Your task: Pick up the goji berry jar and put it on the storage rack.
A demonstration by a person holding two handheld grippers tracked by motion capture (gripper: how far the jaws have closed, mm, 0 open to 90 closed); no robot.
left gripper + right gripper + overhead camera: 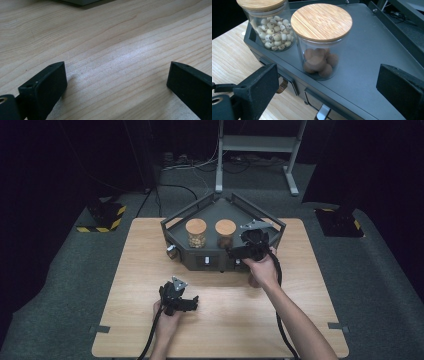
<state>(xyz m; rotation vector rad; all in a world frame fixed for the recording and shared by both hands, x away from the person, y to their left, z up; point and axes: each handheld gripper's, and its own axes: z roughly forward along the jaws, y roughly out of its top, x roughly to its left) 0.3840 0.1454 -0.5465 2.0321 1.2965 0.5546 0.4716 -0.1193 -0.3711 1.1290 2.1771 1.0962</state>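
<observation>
Your left tool (186,303) low over bare wooden surface (120,50), jaws spread wide, nothing between. Your right tool (239,252) farther, at front edge of dark tray unit (374,50), jaws also wide apart, released. Jar with brown balls (319,42) stands upright on tray just ahead of right tool, wooden lid on. Jar with pale beads (272,27) just beside it, farther back.
</observation>
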